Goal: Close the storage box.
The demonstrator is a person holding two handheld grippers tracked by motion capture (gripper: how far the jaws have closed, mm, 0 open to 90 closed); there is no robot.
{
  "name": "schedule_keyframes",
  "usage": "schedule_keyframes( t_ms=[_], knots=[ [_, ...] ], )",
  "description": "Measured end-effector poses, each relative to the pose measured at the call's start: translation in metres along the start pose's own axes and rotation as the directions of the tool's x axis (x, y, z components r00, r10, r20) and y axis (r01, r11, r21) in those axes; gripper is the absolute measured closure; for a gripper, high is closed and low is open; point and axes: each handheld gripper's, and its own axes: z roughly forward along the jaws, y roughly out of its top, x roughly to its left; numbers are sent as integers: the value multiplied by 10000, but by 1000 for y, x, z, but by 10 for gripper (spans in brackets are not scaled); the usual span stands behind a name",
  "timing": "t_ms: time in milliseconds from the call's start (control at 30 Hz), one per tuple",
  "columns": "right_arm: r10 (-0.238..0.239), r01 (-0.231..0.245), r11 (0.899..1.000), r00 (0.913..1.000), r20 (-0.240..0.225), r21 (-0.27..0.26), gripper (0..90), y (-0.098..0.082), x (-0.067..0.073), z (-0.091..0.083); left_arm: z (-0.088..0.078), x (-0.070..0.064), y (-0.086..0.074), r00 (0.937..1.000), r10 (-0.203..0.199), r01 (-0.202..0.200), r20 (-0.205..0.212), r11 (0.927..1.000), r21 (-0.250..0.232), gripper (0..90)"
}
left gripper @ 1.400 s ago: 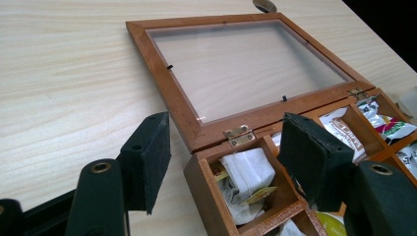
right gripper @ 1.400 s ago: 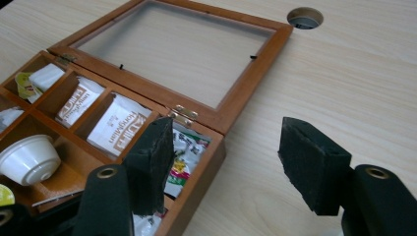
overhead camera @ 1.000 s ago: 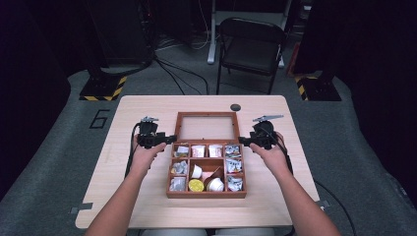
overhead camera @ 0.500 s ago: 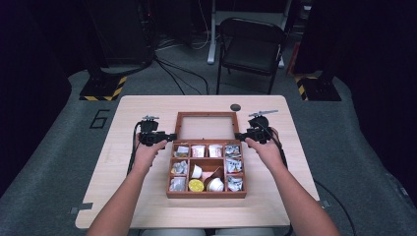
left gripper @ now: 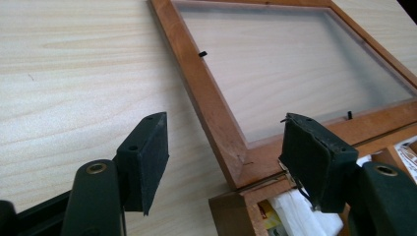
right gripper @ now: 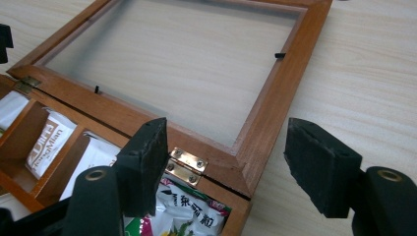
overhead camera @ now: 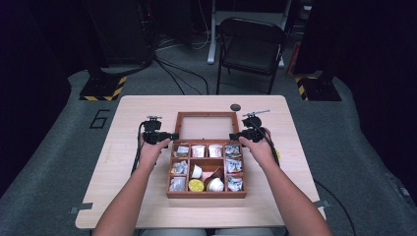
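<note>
A: What has just changed?
B: Both claws have been opening. The glass lid [overhead camera: 205, 127] now lies flat on the worktop [overhead camera: 123, 162] behind the tea box [overhead camera: 206, 172], so the opening looks finished.
A: And the claws?
B: The left claw [left gripper: 223, 162] and right claw [right gripper: 231, 169] stand apart, each straddling a hinge-side lid corner without pressing it.

"6" on floor mat [overhead camera: 100, 118], Chinese characters on sachet [right gripper: 189, 206]
</note>
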Motion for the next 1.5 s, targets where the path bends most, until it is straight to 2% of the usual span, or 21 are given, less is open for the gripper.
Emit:
schedule_keyframes(
  t_ms=[133,233,467,733,800,867,967,1200,1333,1500],
  knots=[
    [169,-168,9999,9999,23,-2,311,0,-2,3,5,2,-1,9997,-247,247,55,9997,84,333],
    [337,-337,9994,9994,38,32,301,0,-3,5,8,2,-1,9998,-215,214,40,9996,169,329],
    [400,-401,9991,9991,105,121,300,-1,-6,11,15,-2,-2,9999,-166,165,44,9994,319,330],
    [702,-702,9973,9975,-12,238,306,-1,-6,16,21,-5,-1,9986,-535,534,24,9981,310,331],
    [789,-790,9965,9969,43,264,306,-1,-6,18,22,-6,-1,9980,-632,634,-82,9976,283,329],
    [647,-649,9976,9978,116,234,306,-1,-8,19,24,-7,-1,9976,-686,688,-112,9973,243,329],
    [790,-795,9965,9967,203,271,305,-1,-10,22,26,-8,-1,9971,-752,756,-130,9968,273,329],
    [1074,-1077,9936,9941,121,336,304,-1,-11,27,31,-16,6,9990,-388,403,-228,9968,691,303],
    [1188,-1197,9919,9926,238,416,290,-1,-8,30,34,-16,6,9987,-461,475,-209,9964,709,293],
    [1341,-1347,9899,9908,169,446,280,-1,-9,32,35,-16,6,9979,-637,645,-128,9954,707,285]
  ],
)
